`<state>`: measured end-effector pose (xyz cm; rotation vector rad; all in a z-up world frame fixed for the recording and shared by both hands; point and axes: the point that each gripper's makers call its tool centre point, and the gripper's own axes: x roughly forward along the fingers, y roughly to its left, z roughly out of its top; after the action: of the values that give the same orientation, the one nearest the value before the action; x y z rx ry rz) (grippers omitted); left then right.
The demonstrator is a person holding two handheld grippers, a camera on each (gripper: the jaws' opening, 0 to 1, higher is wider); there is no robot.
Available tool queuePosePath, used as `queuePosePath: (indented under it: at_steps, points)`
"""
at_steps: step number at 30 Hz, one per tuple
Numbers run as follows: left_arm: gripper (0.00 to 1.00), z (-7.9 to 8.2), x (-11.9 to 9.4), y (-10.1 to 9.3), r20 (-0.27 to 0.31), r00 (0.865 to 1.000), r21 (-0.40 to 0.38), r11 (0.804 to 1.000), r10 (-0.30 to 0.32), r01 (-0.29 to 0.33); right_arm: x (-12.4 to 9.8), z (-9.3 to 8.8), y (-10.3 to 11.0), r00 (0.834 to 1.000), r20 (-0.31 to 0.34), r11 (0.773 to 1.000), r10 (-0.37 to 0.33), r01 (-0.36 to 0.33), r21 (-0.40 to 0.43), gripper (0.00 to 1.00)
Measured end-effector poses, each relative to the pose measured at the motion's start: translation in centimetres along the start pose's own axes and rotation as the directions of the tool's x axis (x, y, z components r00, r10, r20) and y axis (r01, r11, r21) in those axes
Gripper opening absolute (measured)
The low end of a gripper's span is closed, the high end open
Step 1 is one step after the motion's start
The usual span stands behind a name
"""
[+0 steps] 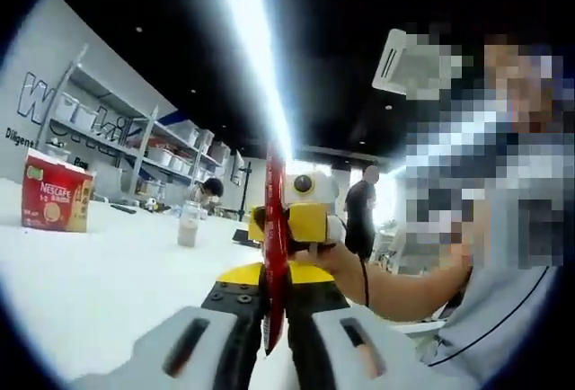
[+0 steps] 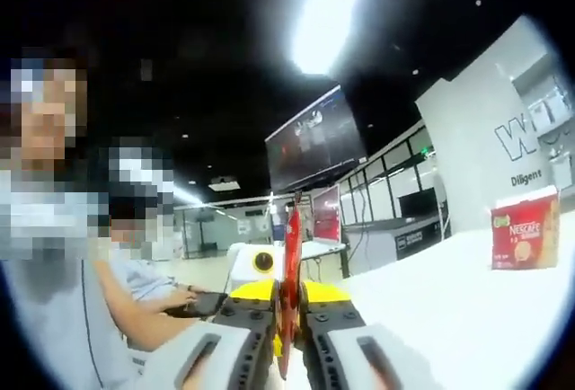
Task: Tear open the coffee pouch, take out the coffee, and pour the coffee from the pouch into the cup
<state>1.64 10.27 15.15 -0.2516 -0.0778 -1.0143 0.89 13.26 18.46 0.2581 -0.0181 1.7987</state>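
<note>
1. Left gripper (image 1: pixel 274 341): its jaws are pressing together on the red coffee pouch (image 1: pixel 275 255), which is standing edge-on between them.
2. Right gripper (image 2: pixel 287 354): its jaws are likewise pinching the coffee pouch (image 2: pixel 290 282) from the opposite side; it is appearing yellow just beyond the pouch in the left gripper view (image 1: pixel 310 215).
3. A cup (image 1: pixel 188 226), contents unclear, is standing on the white table (image 1: pixel 108 273) ahead and left of the left gripper.
4. A red Nescafe box (image 1: pixel 56 196) is sitting farther left.

A long bright ceiling light strip (image 1: pixel 256 57) crosses the black ceiling above grey metal wall shelving (image 1: pixel 117 134) and a dark hanging screen (image 2: pixel 314 147).
</note>
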Motion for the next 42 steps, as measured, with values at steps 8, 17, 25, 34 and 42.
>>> queuePosePath:
  at_steps: [8, 17, 25, 34, 42]
  points:
    - [0.14, -0.5, 0.0, 0.4, 0.01, 1.0, -0.011, 1.0, 0.015, -0.015, -0.1, -0.5, 0.2, 0.999, -0.035, 0.999, -0.002, 0.004, 0.047, 0.05]
    - [0.1, -0.8, 0.1, -1.1, -0.008, 1.0, 0.015, 1.0, -0.006, 0.006, -0.4, 2.7, -0.3, 0.998, 0.06, 0.998, 0.011, -0.014, 0.063, 0.17]
    - [0.1, -1.0, -0.2, -0.6, -0.019, 1.0, 0.021, 1.0, -0.007, 0.007, -0.2, 3.8, -0.5, 0.997, 0.083, 0.997, 0.009, -0.015, 0.071, 0.07]
    - [0.14, -0.9, 0.2, -1.3, 0.002, 1.0, 0.023, 1.0, 0.01, -0.01, -0.3, 3.2, -0.9, 0.998, 0.064, 0.997, -0.021, 0.017, 0.071, 0.01]
    - [0.11, -1.0, 0.1, -1.8, -0.005, 1.0, 0.056, 0.998, -0.006, 0.006, 0.2, 3.4, 0.2, 0.997, 0.07, 1.0, 0.013, -0.013, 0.007, 0.12]
